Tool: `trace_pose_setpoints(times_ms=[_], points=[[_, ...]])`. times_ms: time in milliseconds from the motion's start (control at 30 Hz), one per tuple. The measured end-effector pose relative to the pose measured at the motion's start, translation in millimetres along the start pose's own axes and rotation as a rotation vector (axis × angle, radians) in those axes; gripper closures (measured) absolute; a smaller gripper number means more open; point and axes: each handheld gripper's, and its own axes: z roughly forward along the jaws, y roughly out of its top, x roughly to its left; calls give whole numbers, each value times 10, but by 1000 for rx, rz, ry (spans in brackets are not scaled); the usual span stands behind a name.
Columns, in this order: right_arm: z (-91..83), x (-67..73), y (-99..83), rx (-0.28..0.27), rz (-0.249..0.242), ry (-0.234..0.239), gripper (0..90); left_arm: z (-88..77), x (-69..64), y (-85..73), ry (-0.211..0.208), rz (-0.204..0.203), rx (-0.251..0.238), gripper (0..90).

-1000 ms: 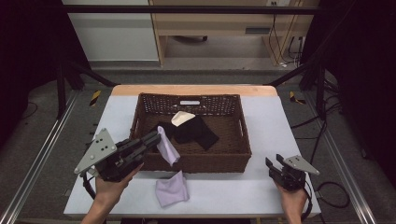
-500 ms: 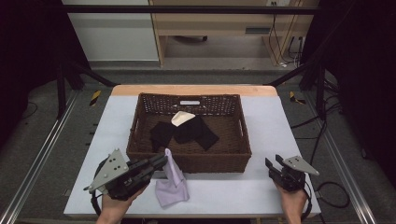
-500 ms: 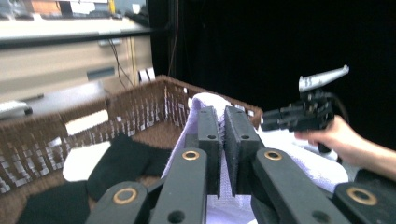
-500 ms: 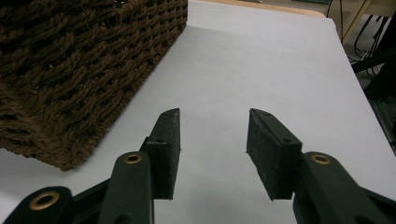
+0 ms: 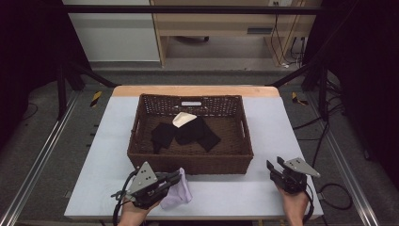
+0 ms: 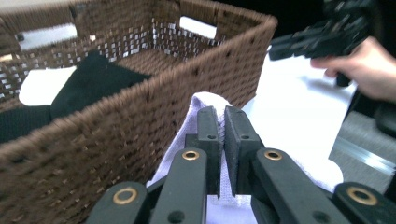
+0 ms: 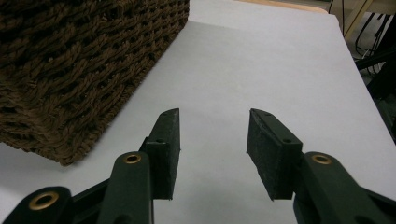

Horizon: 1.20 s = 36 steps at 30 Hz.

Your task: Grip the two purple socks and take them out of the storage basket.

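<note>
we find no text, label, brand, number or sign that can be read anywhere in these views.

- A dark brown woven wicker basket with handle slots stands on the pale grey tabletop.
- Black folded cloths lie inside the basket.
- A cream piece, perhaps fabric, rests among them near the basket's far wall.
- A light wooden desk stands well beyond the basket.
</note>
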Motion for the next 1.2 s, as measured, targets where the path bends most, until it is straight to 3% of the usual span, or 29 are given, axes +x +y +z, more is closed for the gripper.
trace_pose_setpoints(times_ms=[300, 500, 633, 800, 1000, 1033, 1200], points=[[22, 19, -16, 12, -10, -3, 535, 374, 20, -217, 16, 8, 109, 842], [31, 25, -22, 16, -12, -8, 520, 411, 41, -233, 4, -18, 101, 784], [26, 23, -24, 16, -8, -12, 501, 303, 69, -208, 31, -25, 68, 588], [16, 11, -23, 11, -1, -20, 472, 35, 167, -205, 104, -9, 35, 478], [10, 2, -27, 10, 8, -37, 384, -208, 287, -296, 165, -8, 34, 426], [9, -2, -32, 10, 8, -44, 354, -297, 347, -336, 192, -16, 36, 411], [5, -13, -38, 13, 17, -49, 299, -441, 506, -429, 252, -46, 44, 386]])
